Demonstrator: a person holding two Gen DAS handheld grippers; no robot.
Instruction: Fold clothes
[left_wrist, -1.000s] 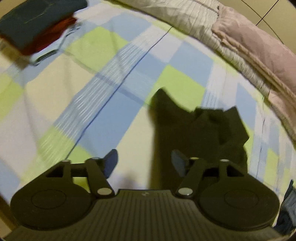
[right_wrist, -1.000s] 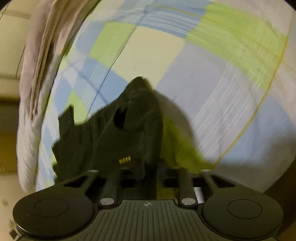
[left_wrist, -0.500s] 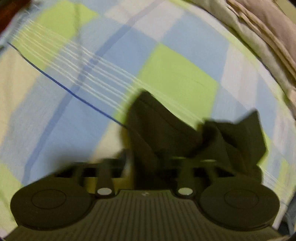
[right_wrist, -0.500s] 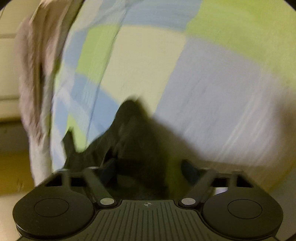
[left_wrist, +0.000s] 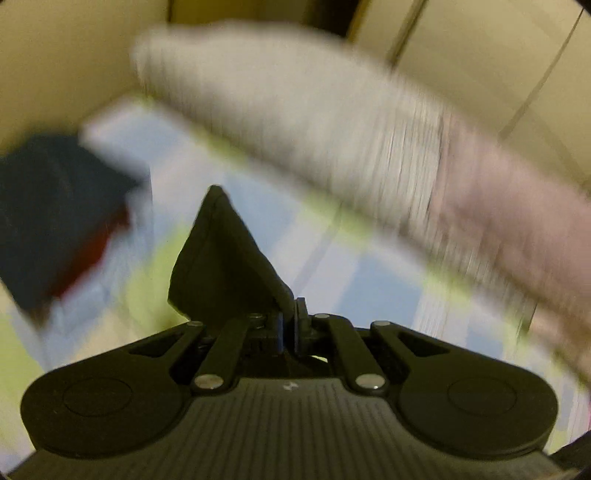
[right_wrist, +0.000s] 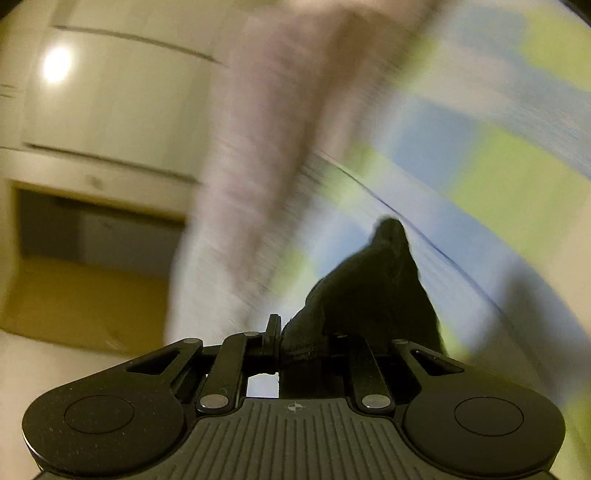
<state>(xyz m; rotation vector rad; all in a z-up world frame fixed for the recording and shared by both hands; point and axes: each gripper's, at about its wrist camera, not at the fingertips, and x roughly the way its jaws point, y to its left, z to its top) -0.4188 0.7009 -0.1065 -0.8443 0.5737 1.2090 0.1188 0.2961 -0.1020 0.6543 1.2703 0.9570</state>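
A black garment is pinched in my left gripper, whose jaws are shut on its edge; a pointed flap sticks up ahead of the fingers. The same black garment shows in the right wrist view, where my right gripper is shut on another part of it. Both grippers hold it lifted above the checked bedsheet. The rest of the garment is hidden below the grippers. Both views are motion-blurred.
A rolled white and pink quilt lies along the far side of the bed. A stack of folded dark blue and red clothes sits at the left. Cream wardrobe panels and floor show beyond the bed edge.
Both grippers closed on the black garment and lifted it off the sheet. The views swung up towards the quilt and the wall.
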